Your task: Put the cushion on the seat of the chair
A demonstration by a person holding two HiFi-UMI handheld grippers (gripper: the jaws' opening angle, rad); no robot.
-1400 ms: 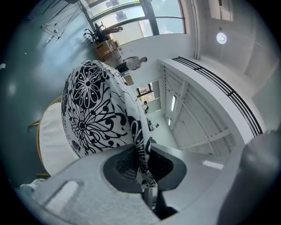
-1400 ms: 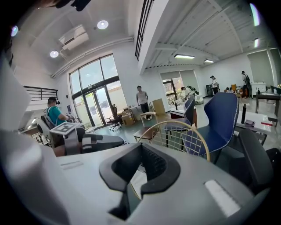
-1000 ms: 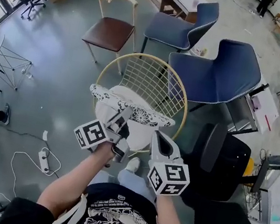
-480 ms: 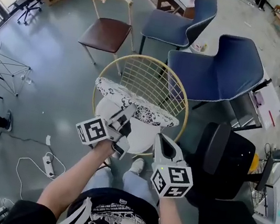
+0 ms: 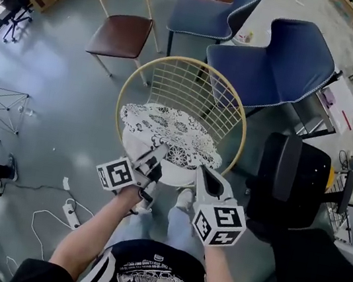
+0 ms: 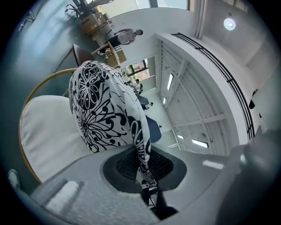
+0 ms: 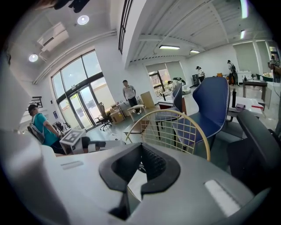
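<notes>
The black-and-white patterned cushion (image 5: pixel 168 132) lies across the white seat pad (image 5: pixel 172 173) of the round gold wire chair (image 5: pixel 191 92). My left gripper (image 5: pixel 156 155) is shut on the cushion's near edge. In the left gripper view the cushion (image 6: pixel 103 114) runs from between the pads of the left gripper (image 6: pixel 142 158) over the seat pad (image 6: pixel 48 136). My right gripper (image 5: pixel 203 173) hovers at the seat's front right edge, just off the cushion. In the right gripper view the right gripper (image 7: pixel 141 151) has its tips together with no fabric between them, and the wire back (image 7: pixel 175 127) rises beyond.
Two blue chairs (image 5: pixel 290 62) (image 5: pixel 205 11) stand behind the wire chair, and a brown one (image 5: pixel 117 33) at the back left. A black office chair (image 5: pixel 290 183) is close on the right. A power strip with cable (image 5: pixel 70 213) lies on the floor at the left.
The cushion has come down from above the seat and now rests on it. Both grippers have sunk with it, the left still holding its edge.
</notes>
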